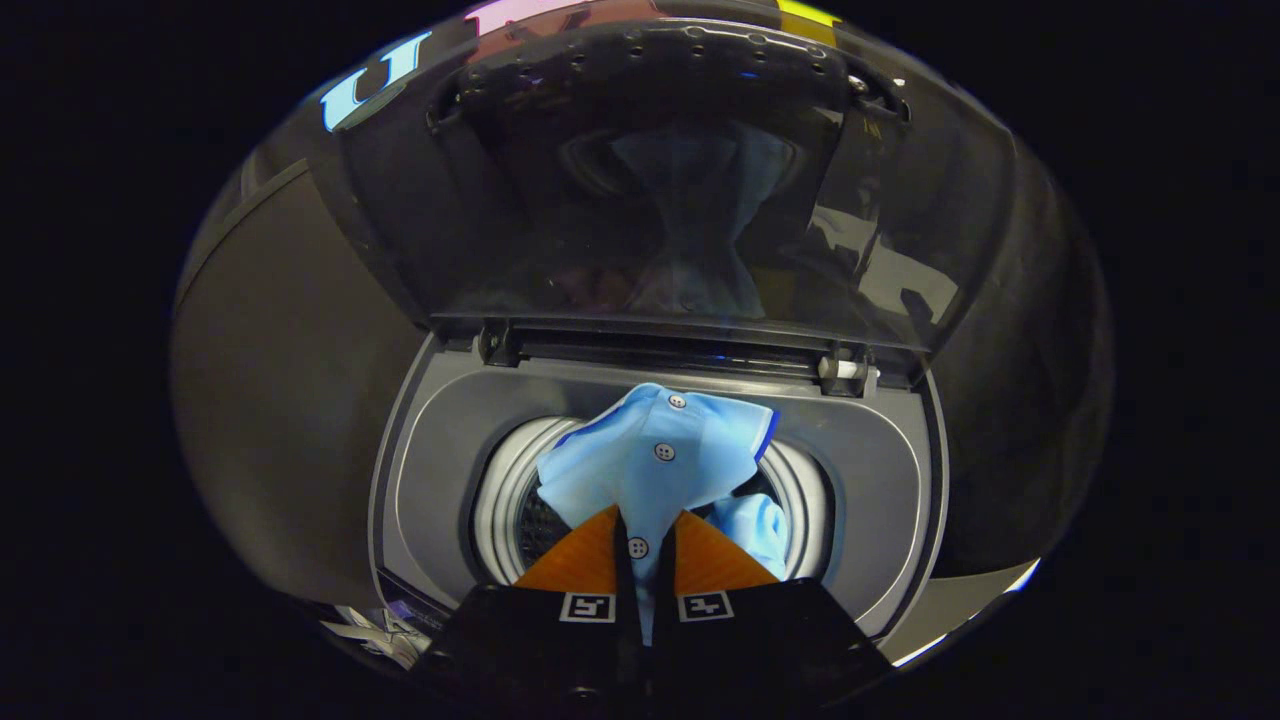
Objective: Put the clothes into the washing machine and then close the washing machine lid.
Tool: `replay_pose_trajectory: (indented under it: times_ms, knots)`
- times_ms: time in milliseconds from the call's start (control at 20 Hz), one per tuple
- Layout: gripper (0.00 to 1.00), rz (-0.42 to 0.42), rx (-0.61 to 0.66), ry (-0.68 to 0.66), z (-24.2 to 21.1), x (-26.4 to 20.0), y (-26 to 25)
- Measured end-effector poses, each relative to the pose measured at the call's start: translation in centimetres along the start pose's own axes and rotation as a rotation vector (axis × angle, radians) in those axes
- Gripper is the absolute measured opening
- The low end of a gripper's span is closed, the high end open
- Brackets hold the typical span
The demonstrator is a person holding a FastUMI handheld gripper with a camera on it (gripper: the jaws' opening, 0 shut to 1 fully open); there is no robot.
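A light blue shirt [660, 455] with grey buttons and a dark blue collar edge hangs over the round drum opening [505, 490] of a grey top-loading washing machine [430, 470]. My gripper [645, 535] is shut on the shirt's button strip, its orange fingers [580, 560] pressing it from both sides. The shirt's collar spreads just beyond the fingertips, and part of the cloth drops into the drum to the right. The machine's dark glass lid [690, 190] stands upright behind the opening and reflects the shirt.
The lid's hinges [845, 370] sit along the back rim of the machine's top. A control strip [385, 630] runs along the machine's near left edge. Dark booth walls [280, 380] close in on both sides.
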State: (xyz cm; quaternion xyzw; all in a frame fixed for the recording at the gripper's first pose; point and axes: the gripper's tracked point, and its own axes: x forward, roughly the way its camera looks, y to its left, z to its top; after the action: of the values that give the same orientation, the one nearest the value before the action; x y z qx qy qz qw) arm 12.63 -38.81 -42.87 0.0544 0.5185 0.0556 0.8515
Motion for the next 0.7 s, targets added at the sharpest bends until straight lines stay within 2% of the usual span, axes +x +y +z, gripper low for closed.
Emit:
replay_pose_trajectory:
  times_ms: [50, 100, 250, 300, 700]
  knots:
    - [0.08, 0.020, 0.019, -0.001, 0.0, 0.1, 0.3]
    - [0.13, 0.036, 0.044, 0.018, -0.4, -0.1, 0.7]
    - [0.77, -0.013, 0.050, -0.057, 1.4, -1.3, -0.6]
    - [0.98, -0.017, 0.042, -0.072, 1.3, -0.3, -0.8]
    - [0.99, -0.030, -0.008, -0.102, 2.4, -2.8, -0.2]
